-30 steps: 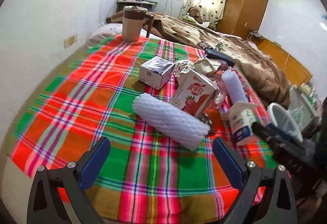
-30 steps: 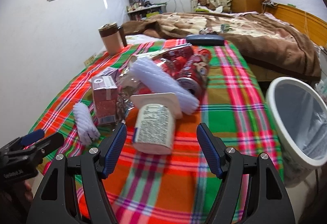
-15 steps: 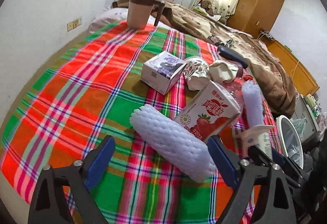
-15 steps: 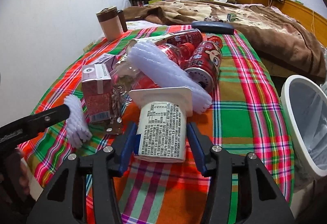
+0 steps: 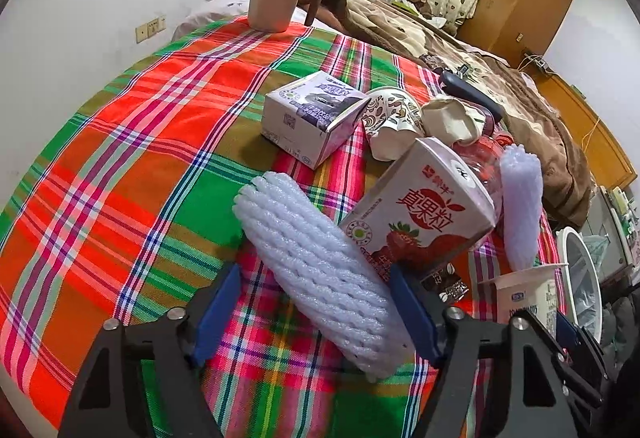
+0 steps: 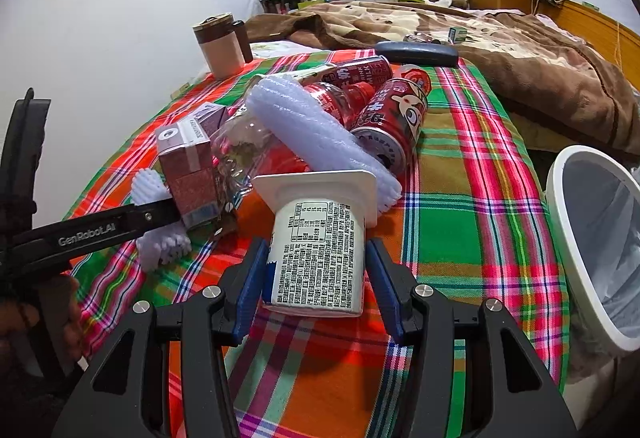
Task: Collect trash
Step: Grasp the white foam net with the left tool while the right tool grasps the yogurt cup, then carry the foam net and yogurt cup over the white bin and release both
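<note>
R gripper (image 6: pixel 316 282) has clamped yogurt cup (image 6: pixel 318 258) beside bin (image 6: pixel 592 238); L gripper (image 5: pixel 316 308) closing round foam sleeve (image 5: pixel 320 274), no contact yet; both ready for binning.

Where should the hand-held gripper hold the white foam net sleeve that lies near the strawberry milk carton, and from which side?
Grip the foam net sleeve across its middle, coming from above with one finger on each long side. It lies flat as a long soft roll, and the strawberry carton crowds its far side. The left hand-held gripper already straddles it, its jaws closing.
</note>
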`<state>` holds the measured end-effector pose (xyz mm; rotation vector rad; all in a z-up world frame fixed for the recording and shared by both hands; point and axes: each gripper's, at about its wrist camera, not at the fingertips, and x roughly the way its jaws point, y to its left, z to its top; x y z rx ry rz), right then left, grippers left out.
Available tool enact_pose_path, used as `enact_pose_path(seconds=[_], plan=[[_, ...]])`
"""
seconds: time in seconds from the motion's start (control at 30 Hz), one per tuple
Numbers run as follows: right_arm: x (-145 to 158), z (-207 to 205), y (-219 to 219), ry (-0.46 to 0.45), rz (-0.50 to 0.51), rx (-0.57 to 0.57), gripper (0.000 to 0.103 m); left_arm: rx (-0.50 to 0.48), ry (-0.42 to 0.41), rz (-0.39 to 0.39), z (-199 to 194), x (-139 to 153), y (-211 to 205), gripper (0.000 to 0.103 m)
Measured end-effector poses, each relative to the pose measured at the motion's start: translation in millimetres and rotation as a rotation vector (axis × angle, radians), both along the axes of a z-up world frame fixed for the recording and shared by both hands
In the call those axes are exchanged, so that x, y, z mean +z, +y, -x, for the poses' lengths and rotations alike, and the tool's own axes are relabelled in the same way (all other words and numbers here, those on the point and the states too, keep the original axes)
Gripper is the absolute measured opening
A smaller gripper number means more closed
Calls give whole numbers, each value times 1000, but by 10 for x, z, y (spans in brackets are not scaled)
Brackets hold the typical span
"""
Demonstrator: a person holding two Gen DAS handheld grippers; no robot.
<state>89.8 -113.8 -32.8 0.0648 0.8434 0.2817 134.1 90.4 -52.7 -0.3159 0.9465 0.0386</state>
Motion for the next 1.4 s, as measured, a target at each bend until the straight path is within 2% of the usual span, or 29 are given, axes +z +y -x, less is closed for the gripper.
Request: enact_pose_path(seconds=[0.07, 0.13, 0.33, 0.43, 0.7, 0.77, 0.93, 1.13, 1.4], plan=[[6, -4, -11, 5, -11, 3, 52, -2, -8, 23, -15, -1, 14, 58], [6, -6, -19, 3, -14, 6, 52, -4, -11, 56, -17, -1, 34, 49], [-1, -2, -64, -2, -24, 17, 51, -26, -24, 39, 12, 21, 21, 36], [19, 18, -98, -15, -47, 17, 51, -44, -43, 2, 68, 63, -18, 32], [108, 88, -119, -52, -61, 17, 51, -63, -107, -13, 314, 228, -17, 29], [157, 111, -148, -70, -65, 12, 51, -73, -141, -53, 396, 338, -53, 29], [297, 167, -249, -106, -81, -5, 51, -119, -211, -45, 537, 622, -171, 29], [459, 221, -508, -151, -86, -64, 51, -234, -266, -19, 550, 861, -533, 29], [536, 257, -944, -177, -74, -183, 51, -415, -278, -2, 440, 940, -1140, 29]])
